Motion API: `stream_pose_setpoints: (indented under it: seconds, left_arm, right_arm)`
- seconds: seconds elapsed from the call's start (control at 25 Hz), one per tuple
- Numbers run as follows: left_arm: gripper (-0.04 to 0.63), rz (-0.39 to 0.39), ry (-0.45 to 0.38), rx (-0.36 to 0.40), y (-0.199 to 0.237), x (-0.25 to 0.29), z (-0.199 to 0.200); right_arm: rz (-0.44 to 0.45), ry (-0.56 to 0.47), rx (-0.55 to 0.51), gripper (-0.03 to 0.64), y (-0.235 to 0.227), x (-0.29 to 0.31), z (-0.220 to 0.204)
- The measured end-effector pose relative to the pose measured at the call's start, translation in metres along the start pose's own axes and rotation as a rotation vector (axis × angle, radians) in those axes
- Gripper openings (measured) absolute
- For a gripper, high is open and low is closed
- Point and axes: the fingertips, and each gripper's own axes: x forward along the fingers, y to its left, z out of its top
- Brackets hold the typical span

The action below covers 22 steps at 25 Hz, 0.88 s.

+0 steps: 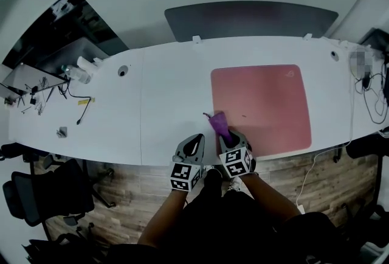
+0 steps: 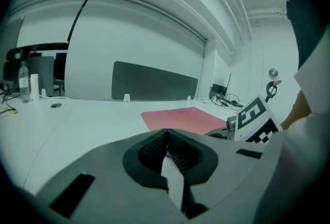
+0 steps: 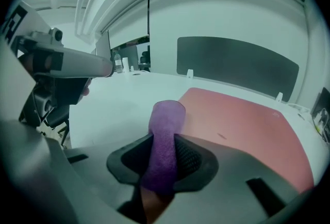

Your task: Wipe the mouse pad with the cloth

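Two grippers low at the near edge of the white desk (image 1: 164, 104), with the purple cloth (image 1: 218, 122) in my right gripper (image 1: 226, 135).
My right gripper is clamped on the rolled cloth, which sticks out of the jaws over the near left corner of the pink mouse pad (image 1: 267, 104). The pad lies flat on the desk. My left gripper (image 1: 196, 138) sits just beside the right one, its jaws pressed together on nothing. A small mark (image 1: 290, 72) at the pad's far right corner is too small to read. Each marker cube (image 1: 184, 175) bears black-and-white squares.
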Motion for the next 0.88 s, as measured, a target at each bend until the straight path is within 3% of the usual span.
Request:
stream_pose_setpoints:
  seconds: [0.24, 0.36, 0.56, 0.72, 0.88]
  left_arm:
    - [0.02, 0.02, -0.01, -0.05, -0.007, -0.003, -0.004]
    - [0.02, 0.011, -0.021, -0.061, -0.012, -0.004, -0.003]
    - [0.02, 0.032, 0.011, -0.045, -0.02, 0.003, -0.011]
    - [0.02, -0.007, 0.018, -0.019, -0.036, 0.012, -0.012]
    - [0.02, -0.027, 0.036, 0.042, -0.056, 0.016, -0.013]
  right_arm:
    - [-0.037, 0.026, -0.027, 0.127, -0.013, -0.001, -0.004]
    - [-0.054, 0.039, 0.028, 0.127, -0.025, -0.004, -0.008]
    - [-0.085, 0.049, 0.066, 0.126, -0.041, -0.01, -0.013]
    - [-0.131, 0.054, 0.023, 0.127, -0.06, -0.015, -0.018]
    - [-0.153, 0.057, 0.054, 0.127, -0.08, -0.024, -0.028]
